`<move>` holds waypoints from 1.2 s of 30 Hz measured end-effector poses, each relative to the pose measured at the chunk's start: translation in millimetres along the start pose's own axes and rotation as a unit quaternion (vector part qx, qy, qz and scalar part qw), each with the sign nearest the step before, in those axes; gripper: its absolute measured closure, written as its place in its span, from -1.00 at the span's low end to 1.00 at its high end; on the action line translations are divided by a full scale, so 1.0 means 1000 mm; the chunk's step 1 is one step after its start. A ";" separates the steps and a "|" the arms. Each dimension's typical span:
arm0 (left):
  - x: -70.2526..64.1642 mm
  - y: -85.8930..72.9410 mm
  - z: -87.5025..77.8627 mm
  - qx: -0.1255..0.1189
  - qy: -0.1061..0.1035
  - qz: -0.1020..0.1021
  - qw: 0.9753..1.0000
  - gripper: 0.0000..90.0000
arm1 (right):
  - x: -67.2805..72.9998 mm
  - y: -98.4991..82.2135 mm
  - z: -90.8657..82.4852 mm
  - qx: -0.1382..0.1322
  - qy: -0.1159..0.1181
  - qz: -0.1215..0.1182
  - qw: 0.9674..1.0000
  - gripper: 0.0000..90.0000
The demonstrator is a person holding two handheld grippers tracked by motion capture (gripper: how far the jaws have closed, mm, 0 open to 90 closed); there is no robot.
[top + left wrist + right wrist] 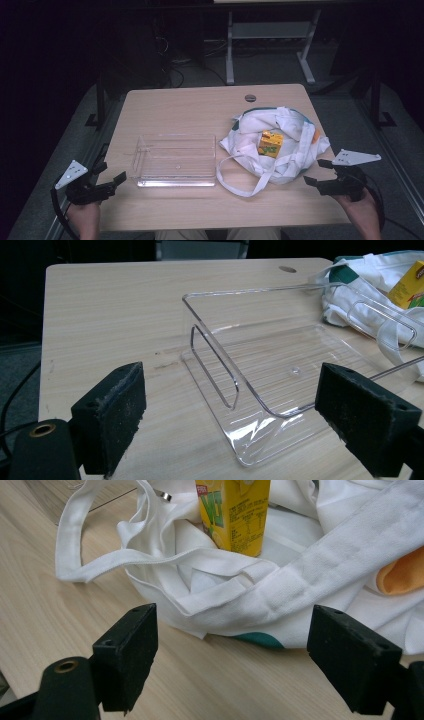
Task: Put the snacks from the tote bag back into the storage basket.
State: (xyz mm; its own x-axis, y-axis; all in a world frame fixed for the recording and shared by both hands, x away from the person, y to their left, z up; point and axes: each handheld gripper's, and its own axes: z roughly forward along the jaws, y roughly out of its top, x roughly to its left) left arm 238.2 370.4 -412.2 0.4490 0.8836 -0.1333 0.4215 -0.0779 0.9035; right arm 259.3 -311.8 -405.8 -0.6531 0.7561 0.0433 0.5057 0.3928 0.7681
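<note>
Juice carton (270,143) stands in the white tote bag (295,150) near the counter's (190,105) right edge. Both my grippers' fingers, left (120,178) and right (310,181), hang released, empty. Loose straps could snag my right gripper and drag the bag, tipping the carton.

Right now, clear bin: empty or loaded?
Empty. The clear bin shows only wood grain through its floor in the high view and left gripper view; the yellow carton sits on the white bag.
</note>
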 end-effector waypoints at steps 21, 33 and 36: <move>0.000 -0.001 -0.002 -0.002 0.002 0.003 1.000 -0.72 | 0.001 0.026 -0.006 0.016 0.021 -0.017 0.999 -0.62; 0.001 -0.001 -0.003 -0.003 0.003 -0.001 1.000 -0.72 | -0.003 0.056 -0.004 0.042 0.039 -0.035 0.998 -0.64; 0.001 -0.002 -0.003 -0.007 0.001 -0.006 1.000 -0.72 | -0.004 0.062 -0.001 0.049 0.044 -0.039 0.997 -0.64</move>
State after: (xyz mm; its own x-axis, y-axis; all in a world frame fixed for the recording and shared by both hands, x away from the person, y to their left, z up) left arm 235.6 372.4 -412.5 0.4425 0.8854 -0.1424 0.4150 -0.0614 0.9078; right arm 293.0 -290.7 -357.8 -0.7373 0.6740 0.0457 0.5014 0.5007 0.7056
